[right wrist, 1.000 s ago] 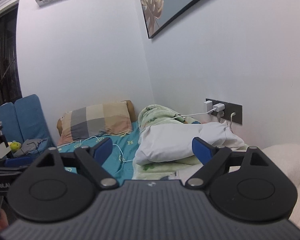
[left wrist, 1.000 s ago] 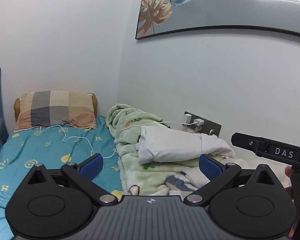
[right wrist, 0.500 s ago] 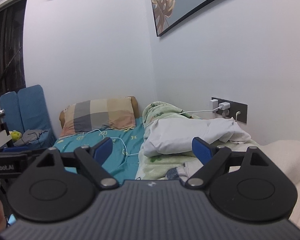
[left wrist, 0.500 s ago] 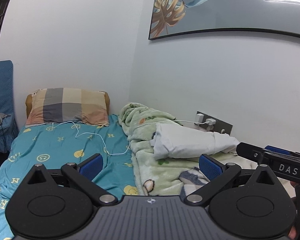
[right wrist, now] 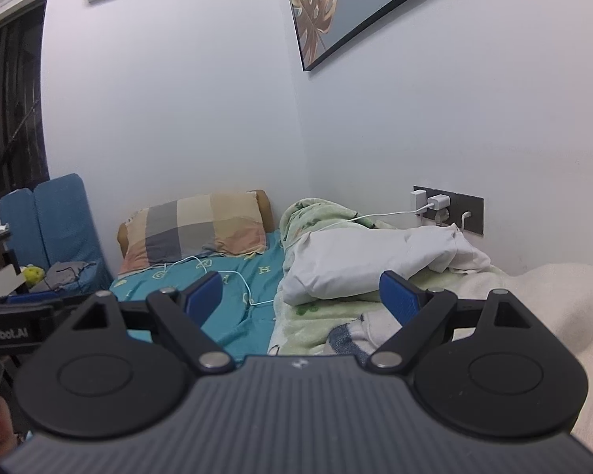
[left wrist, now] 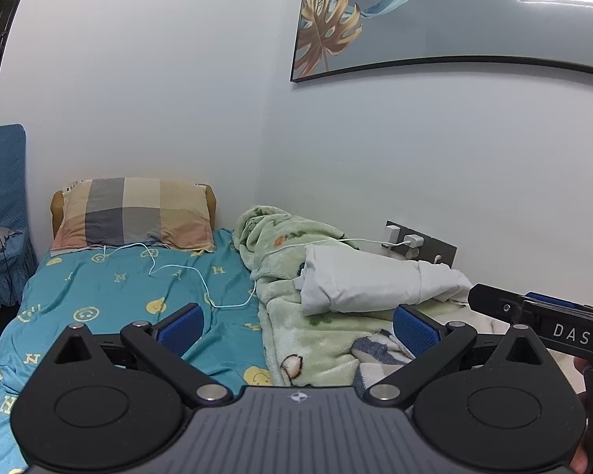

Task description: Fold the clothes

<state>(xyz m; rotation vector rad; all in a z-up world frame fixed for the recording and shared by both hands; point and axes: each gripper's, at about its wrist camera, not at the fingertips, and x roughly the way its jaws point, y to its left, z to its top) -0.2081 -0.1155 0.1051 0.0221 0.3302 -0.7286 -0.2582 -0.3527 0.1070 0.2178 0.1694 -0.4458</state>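
A white garment (left wrist: 375,280) lies bunched on a green patterned blanket (left wrist: 304,324) along the wall side of the bed; it also shows in the right wrist view (right wrist: 359,260). A grey-and-white striped cloth (left wrist: 379,355) lies nearer, partly hidden behind my fingers. My left gripper (left wrist: 298,326) is open and empty, held above the bed short of the clothes. My right gripper (right wrist: 301,298) is open and empty, level with it. The right gripper's body (left wrist: 553,320) shows at the right edge of the left wrist view.
A teal sheet (left wrist: 118,296) covers the bed, with a checked pillow (left wrist: 134,213) at its head and a white charging cable (left wrist: 186,272) running to a wall socket (left wrist: 419,243). A blue chair (right wrist: 55,221) stands left. A cream blanket (right wrist: 553,300) lies right.
Both grippers have drawn back and swung slightly left, so the clothes sit farther right and lower in view. Jaws stayed open and empty.
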